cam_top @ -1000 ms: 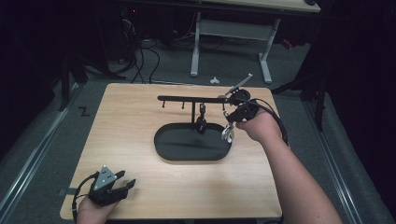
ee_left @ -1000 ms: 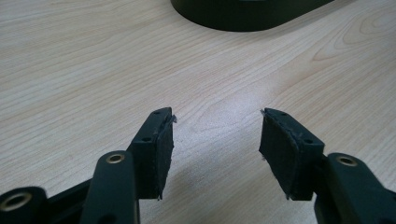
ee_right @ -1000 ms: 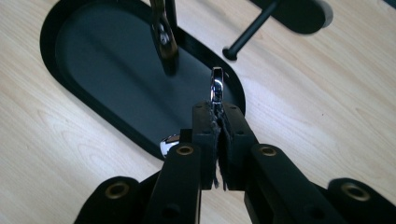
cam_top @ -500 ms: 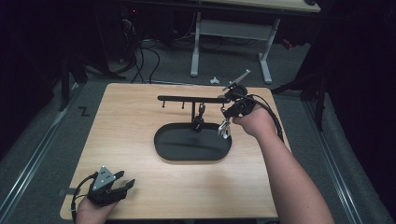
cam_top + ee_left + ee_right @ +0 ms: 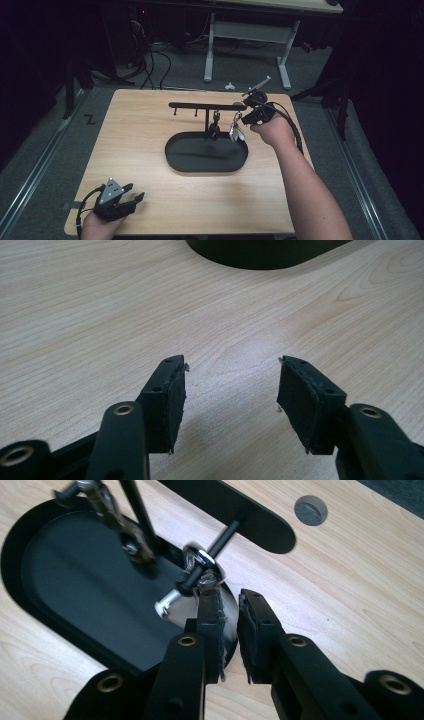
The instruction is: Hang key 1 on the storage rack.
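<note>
A black stand has a crossbar (image 5: 200, 105) over an oval tray (image 5: 180, 155). A dark key fob (image 5: 215, 130) hangs from a middle peg. A silver key bunch (image 5: 236, 132) hangs at the right-end peg (image 5: 220, 535), its ring (image 5: 200, 562) around that peg. My right gripper (image 5: 246, 120) is right beside the bunch. Its jaws have just been opening and stand a narrow gap apart (image 5: 230, 600), with the silver tag (image 5: 172, 605) just left of them and nothing pressed between the pads. My left gripper (image 5: 134, 200) rests near the table's front left corner, open and empty (image 5: 230, 375).
The wooden table (image 5: 140, 125) has a round cable hole (image 5: 311, 509) behind the stand's right end. Behind the table are a white desk frame (image 5: 250, 35) and floor cables (image 5: 150, 60). Bare wood surrounds the tray.
The right gripper and the silver bunch have shifted slightly up and left toward the bar's right peg. The left gripper has stayed still.
</note>
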The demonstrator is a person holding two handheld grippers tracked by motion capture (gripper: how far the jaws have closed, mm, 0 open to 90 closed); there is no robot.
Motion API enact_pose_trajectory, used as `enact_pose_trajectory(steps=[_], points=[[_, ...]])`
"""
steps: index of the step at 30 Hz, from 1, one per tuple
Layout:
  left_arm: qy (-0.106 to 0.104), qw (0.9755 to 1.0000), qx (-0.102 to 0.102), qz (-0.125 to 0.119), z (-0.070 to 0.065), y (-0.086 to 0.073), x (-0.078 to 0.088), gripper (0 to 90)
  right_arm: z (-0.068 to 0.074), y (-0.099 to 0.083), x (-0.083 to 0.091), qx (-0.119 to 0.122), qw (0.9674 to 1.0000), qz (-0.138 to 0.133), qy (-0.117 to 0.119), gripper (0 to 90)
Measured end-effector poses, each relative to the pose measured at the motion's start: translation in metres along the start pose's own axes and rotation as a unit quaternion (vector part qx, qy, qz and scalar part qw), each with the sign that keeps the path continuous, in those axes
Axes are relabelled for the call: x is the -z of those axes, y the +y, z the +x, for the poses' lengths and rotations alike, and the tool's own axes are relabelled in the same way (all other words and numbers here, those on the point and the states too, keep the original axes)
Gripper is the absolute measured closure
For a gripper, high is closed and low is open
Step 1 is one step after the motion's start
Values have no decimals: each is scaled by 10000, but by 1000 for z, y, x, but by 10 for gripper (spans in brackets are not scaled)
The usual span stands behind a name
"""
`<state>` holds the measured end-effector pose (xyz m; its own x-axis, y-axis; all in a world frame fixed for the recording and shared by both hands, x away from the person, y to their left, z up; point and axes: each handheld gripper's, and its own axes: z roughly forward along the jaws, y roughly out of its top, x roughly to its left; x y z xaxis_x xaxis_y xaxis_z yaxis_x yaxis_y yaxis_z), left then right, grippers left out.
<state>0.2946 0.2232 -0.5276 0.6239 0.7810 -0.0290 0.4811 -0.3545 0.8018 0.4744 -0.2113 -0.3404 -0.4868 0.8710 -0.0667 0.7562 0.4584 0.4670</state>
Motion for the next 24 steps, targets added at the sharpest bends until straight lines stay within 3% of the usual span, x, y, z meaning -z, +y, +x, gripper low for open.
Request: enact_pose_trajectory(steps=[14,24], points=[[23,10000,-33,-5,-1,1,0,448,-3,-35,-21,-178,9998,131,13,677],[-3,10000,-91,-38,-4,5,-2,447,2,-67,-29,-223,9997,-104,-14,534]])
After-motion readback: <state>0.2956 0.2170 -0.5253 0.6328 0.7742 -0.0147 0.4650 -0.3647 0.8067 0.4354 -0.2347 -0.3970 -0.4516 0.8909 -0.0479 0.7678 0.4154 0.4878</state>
